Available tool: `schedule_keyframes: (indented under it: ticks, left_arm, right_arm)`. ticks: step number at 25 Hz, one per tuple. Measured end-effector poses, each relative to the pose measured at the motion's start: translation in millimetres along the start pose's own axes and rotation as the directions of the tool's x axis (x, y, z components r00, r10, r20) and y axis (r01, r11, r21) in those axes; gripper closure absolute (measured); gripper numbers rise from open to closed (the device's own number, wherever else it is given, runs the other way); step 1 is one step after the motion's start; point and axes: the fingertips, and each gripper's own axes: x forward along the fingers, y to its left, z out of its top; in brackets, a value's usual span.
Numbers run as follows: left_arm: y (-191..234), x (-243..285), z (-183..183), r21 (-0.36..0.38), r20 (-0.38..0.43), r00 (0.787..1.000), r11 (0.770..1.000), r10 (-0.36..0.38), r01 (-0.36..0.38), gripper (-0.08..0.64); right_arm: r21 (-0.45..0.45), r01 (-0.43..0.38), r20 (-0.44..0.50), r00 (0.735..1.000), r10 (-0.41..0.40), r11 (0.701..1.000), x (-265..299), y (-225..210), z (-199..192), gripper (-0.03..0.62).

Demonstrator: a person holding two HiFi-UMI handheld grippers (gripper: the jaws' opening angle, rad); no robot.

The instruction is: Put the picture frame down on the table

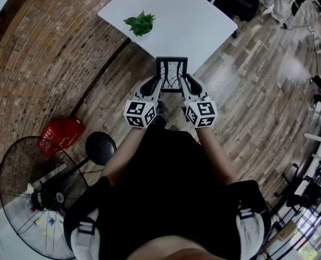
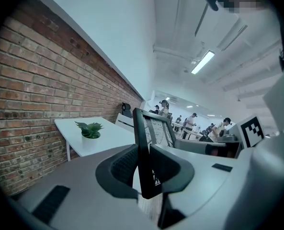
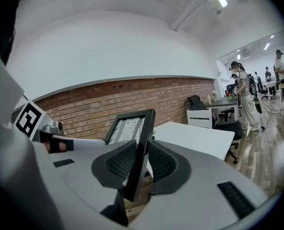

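A black picture frame (image 1: 171, 73) with a pale line drawing is held upright in the air, just short of the near edge of the white table (image 1: 192, 20). My left gripper (image 1: 156, 85) is shut on the frame's left edge (image 2: 142, 147). My right gripper (image 1: 184, 85) is shut on its right edge (image 3: 141, 147). In both gripper views the dark ribbed pads (image 2: 125, 164) (image 3: 162, 163) press the frame's rim from either side. The frame's lower part is hidden behind the jaws.
A small green plant (image 1: 141, 23) stands on the table's left part. A brick wall (image 1: 35, 53) runs along the left. On the floor at lower left are a red basket (image 1: 61, 135) and a standing fan (image 1: 35, 194). Office chairs (image 3: 226, 123) and people stand farther back.
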Motion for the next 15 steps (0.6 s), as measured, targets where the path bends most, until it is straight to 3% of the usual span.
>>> schedule_keyframes:
  ticks: [15]
  left_arm:
    - [64, 76, 32, 0.025, -0.055, 0.990, 0.991, -0.132, 0.133, 0.474]
  right_arm:
    - [0.048, 0.146, 0.036, 0.988, -0.148, 0.988, 82, -27, 21, 0.515]
